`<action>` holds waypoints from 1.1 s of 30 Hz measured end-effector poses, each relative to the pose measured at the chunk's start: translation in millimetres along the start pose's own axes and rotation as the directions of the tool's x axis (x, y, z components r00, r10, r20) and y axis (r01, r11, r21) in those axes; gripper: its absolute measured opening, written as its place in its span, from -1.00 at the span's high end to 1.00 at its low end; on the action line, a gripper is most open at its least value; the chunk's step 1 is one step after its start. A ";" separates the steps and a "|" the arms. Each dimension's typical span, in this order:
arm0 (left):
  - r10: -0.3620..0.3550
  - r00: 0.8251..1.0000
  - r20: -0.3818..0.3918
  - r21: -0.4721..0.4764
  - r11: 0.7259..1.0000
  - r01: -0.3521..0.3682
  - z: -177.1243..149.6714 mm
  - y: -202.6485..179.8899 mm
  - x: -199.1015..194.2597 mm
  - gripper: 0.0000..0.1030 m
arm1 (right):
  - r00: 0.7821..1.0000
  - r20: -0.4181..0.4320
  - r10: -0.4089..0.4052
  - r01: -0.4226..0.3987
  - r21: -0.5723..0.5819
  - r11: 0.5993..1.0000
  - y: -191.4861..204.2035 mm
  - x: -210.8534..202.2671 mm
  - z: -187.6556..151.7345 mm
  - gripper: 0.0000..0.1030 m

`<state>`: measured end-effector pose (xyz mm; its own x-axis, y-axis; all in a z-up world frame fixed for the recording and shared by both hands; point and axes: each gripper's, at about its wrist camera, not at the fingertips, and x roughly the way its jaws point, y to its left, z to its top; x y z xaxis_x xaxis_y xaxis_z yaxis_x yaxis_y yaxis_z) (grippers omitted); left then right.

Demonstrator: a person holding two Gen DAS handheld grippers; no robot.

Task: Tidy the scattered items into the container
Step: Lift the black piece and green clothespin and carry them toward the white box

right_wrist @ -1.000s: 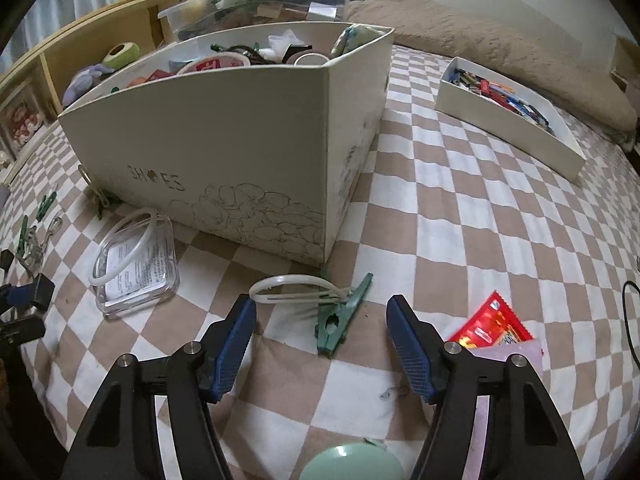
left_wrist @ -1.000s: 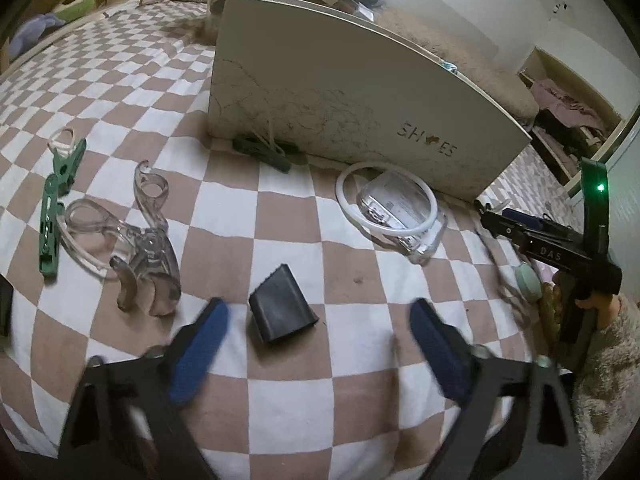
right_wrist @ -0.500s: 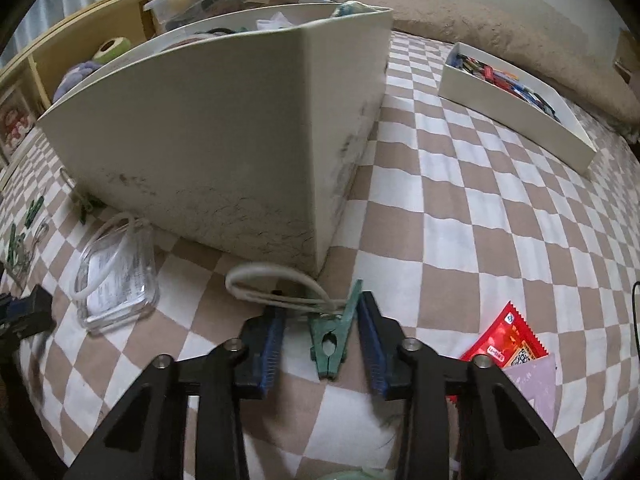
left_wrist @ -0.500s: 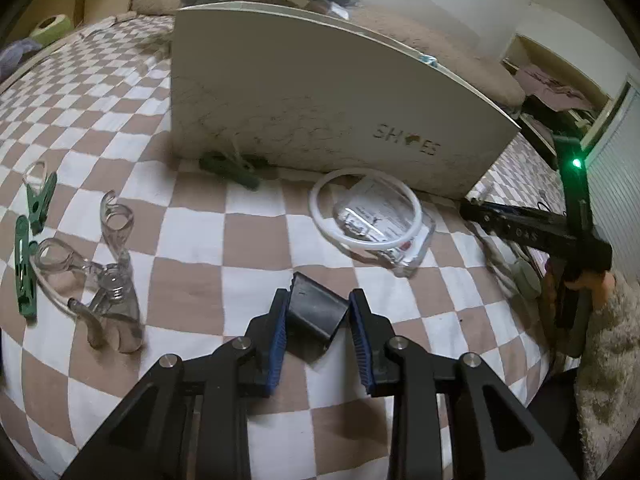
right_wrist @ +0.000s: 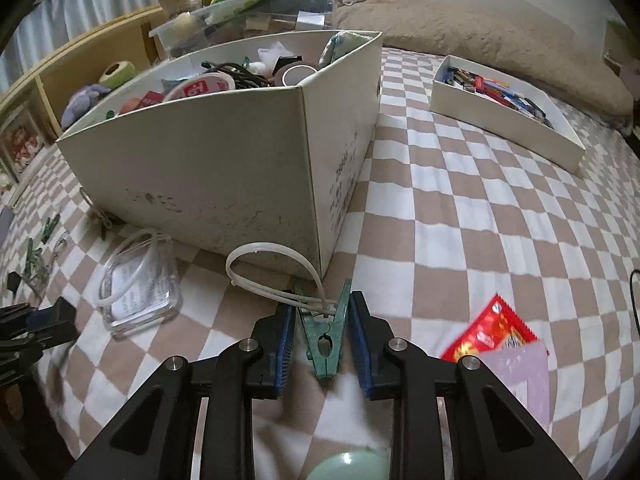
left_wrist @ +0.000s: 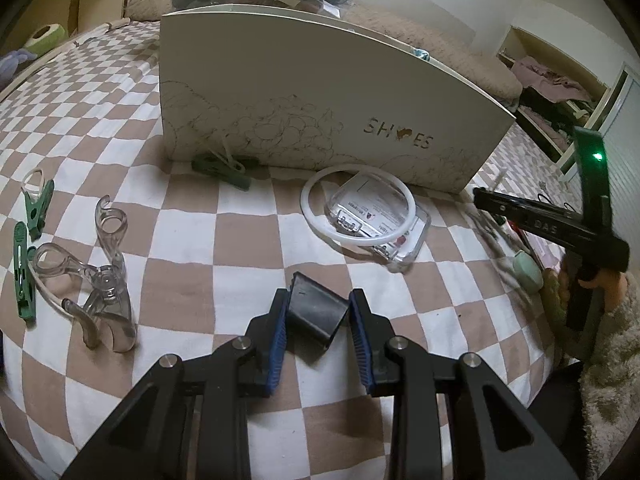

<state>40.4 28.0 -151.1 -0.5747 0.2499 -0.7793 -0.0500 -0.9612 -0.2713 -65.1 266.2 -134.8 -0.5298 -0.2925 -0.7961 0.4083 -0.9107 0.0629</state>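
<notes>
My left gripper [left_wrist: 318, 320] is shut on a small black block [left_wrist: 316, 314] just above the checkered bedspread. My right gripper [right_wrist: 322, 328] is shut on a green clothespin [right_wrist: 325, 336] with a white looped cord [right_wrist: 272, 268] attached, lifted near the corner of the white shoe box [right_wrist: 224, 168]. The box [left_wrist: 320, 96] holds several items and stands behind both grippers. A clear plastic case [left_wrist: 380, 216] with a white ring on it lies in front of the box.
Clear plastic clips [left_wrist: 96, 280] and green clothespins [left_wrist: 24, 256] lie at the left; another green pin [left_wrist: 224, 168] leans at the box base. A red packet [right_wrist: 488, 332] and a shallow white tray [right_wrist: 508, 112] lie at the right. A pale green round thing [right_wrist: 352, 466] sits under my right gripper.
Both grippers closed from wide open, the left on the black block and the right on the green clothespin. Both then lifted a little, and the box's inside came into the right view.
</notes>
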 end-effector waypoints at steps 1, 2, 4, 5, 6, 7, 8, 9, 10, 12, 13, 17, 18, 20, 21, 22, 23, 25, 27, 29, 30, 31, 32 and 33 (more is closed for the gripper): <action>0.003 1.000 0.000 0.003 1.000 -0.003 0.0 -0.4 0.3 0.42 | 1.000 0.003 0.008 -0.008 0.008 1.000 -0.7 -1.6 -1.0 0.47; 0.006 1.000 0.000 0.006 1.000 -0.006 0.0 -0.6 0.5 0.42 | 1.000 0.007 0.020 -0.020 0.021 1.000 -1.8 -3.4 -2.8 0.47; 0.010 1.000 0.001 0.009 1.000 -0.010 -0.1 -1.0 1.0 0.42 | 0.999 0.017 0.033 -0.034 0.037 0.999 -2.6 -7.4 -4.6 0.47; 0.011 1.000 0.001 0.009 1.000 -0.011 0.0 -1.2 1.2 0.42 | 0.999 0.024 0.034 -0.035 0.037 0.999 -1.3 -9.6 -4.7 0.47; 0.013 1.000 0.002 0.009 1.000 -0.013 0.3 -1.1 1.6 0.42 | 0.999 0.033 0.034 -0.036 0.036 0.999 1.1 -12.1 -4.9 0.47; 0.013 1.000 0.003 0.009 1.000 -0.013 0.5 -1.5 1.7 0.42 | 0.999 0.040 0.037 -0.038 0.035 0.999 2.8 -13.5 -4.5 0.47; 0.011 1.000 0.004 0.008 1.000 -0.011 0.6 -1.4 1.6 0.42 | 0.998 0.046 0.041 -0.042 0.033 0.999 5.5 -15.2 -4.5 0.47; 0.008 1.000 0.005 0.004 1.000 -0.008 0.7 -1.0 1.4 0.42 | 0.998 0.049 0.043 -0.044 0.031 0.999 7.4 -15.9 -4.3 0.47; 0.003 1.000 0.006 0.000 1.000 -0.003 1.0 -0.6 1.0 0.42 | 0.998 0.051 0.042 -0.044 0.028 0.999 9.8 -16.4 -4.6 0.47; -0.003 1.000 0.006 -0.003 1.000 0.003 1.3 -0.2 0.5 0.42 | 0.998 0.052 0.045 -0.046 0.020 0.999 14.0 -17.8 -5.6 0.47; -0.001 1.000 0.007 0.000 1.000 0.001 1.7 -1.1 0.0 0.42 | 0.997 0.053 0.048 -0.050 0.019 0.999 15.1 -18.6 -6.0 0.47; -0.002 1.000 0.010 0.022 1.000 0.002 1.7 -3.3 -0.9 0.42 | 0.996 0.069 0.064 -0.065 0.021 0.998 21.0 -24.5 -7.3 0.47; -0.002 1.000 0.010 0.024 1.000 0.002 2.1 -3.3 -1.0 0.43 | 0.995 0.073 0.068 -0.070 0.022 0.997 22.0 -26.0 -7.4 0.47; -0.003 1.000 0.012 0.021 1.000 0.003 3.0 -2.9 -1.2 0.43 | 0.994 0.085 0.072 -0.074 0.020 0.997 25.5 -29.7 -7.5 0.47; -0.004 1.000 0.014 0.020 1.000 0.004 3.6 -2.6 -1.8 0.43 | 0.993 0.089 0.072 -0.074 0.020 0.997 26.6 -31.0 -7.5 0.47; -0.004 1.000 0.018 0.020 1.000 0.004 3.7 -3.4 -2.7 0.43 | 0.993 0.094 0.073 -0.075 0.020 0.997 27.4 -32.4 -7.7 0.47; -0.004 1.000 0.023 0.022 1.000 0.004 4.0 -4.7 -3.9 0.43 | 0.992 0.100 0.074 -0.077 0.025 0.997 27.9 -34.2 -7.9 0.47; -0.003 0.999 0.034 0.026 1.000 0.002 4.9 -6.8 -7.0 0.43 | 0.992 0.107 0.071 -0.076 0.036 0.996 27.4 -37.0 -8.9 0.47; 0.000 0.999 0.048 0.035 0.999 -0.001 6.1 -8.8 -10.0 0.43 | 0.990 0.124 0.065 -0.071 0.045 0.996 26.0 -41.2 -9.5 0.47; -0.003 0.998 0.057 0.044 0.999 0.000 6.7 -11.2 -12.3 0.43 | 0.987 0.143 0.068 -0.077 0.058 0.995 24.8 -46.9 -9.9 0.47; -0.004 0.998 0.059 0.047 0.999 0.001 6.9 -12.7 -12.7 0.43 | 0.986 0.151 0.070 -0.080 0.063 0.995 24.3 -49.1 -10.2 0.47; -0.004 0.998 0.062 0.050 0.999 0.001 7.0 -13.8 -13.2 0.43 | 0.985 0.160 0.071 -0.082 0.067 0.994 24.5 -52.1 -10.7 0.47; -0.004 0.998 0.064 0.053 0.999 0.000 7.3 -14.1 -13.3 0.43 | 0.983 0.168 0.069 -0.081 0.067 0.994 25.0 -54.8 -10.8 0.47; -0.002 0.998 0.065 0.053 0.999 -0.001 7.5 -14.0 -13.7 0.43 | 0.982 0.175 0.069 -0.081 0.066 0.994 25.9 -56.9 -11.4 0.47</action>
<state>42.8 37.2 -132.4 -0.6264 0.2440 -0.7403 -0.0925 -0.9663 -0.2402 -15.9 262.6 -94.7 -0.6224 -0.4009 -0.6722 0.3999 -0.9012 0.1672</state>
